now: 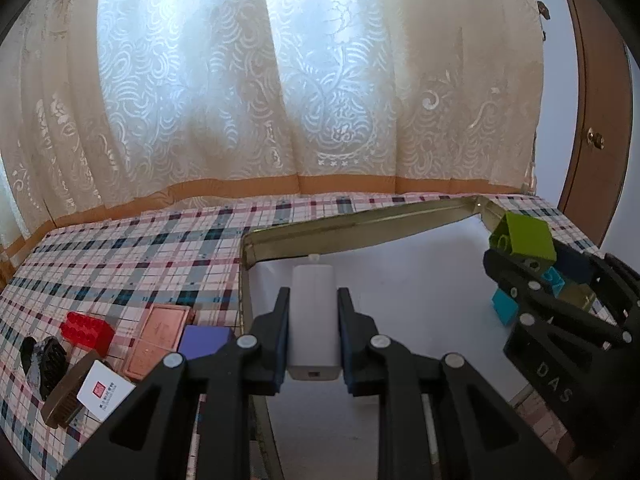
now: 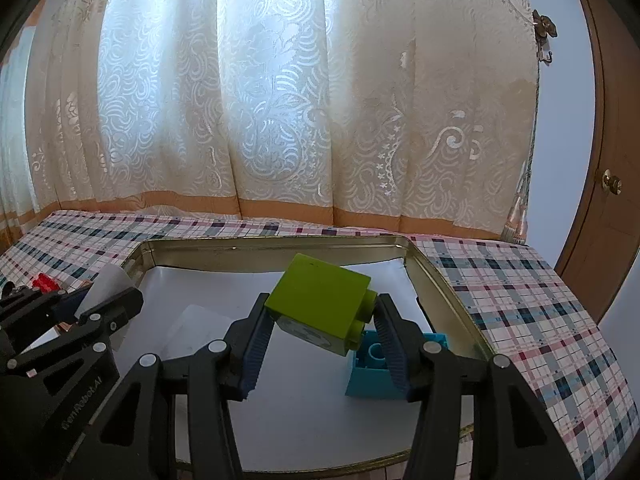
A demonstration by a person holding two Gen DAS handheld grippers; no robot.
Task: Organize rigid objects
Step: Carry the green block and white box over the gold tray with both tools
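Observation:
My left gripper (image 1: 313, 300) is shut on a white charger block (image 1: 313, 312) and holds it over the left part of a metal tray (image 1: 360, 220) with a white floor. My right gripper (image 2: 320, 312) is shut on a lime green toy brick (image 2: 316, 300), tilted, above the tray's (image 2: 272, 246) right side. A cyan brick (image 2: 372, 376) lies on the tray floor below it. The left wrist view shows the right gripper (image 1: 516, 256) with the green brick (image 1: 524, 238) at the tray's right. The right wrist view shows the left gripper (image 2: 108, 296) and the charger (image 2: 110, 280) at left.
On the plaid tablecloth left of the tray lie a red brick (image 1: 86, 330), a copper-coloured tin (image 1: 158, 338), a purple block (image 1: 206, 340), a black clip (image 1: 44, 356), and a brown object with a white card (image 1: 104, 394). A curtain hangs behind the table. A wooden door (image 2: 608, 200) is at right.

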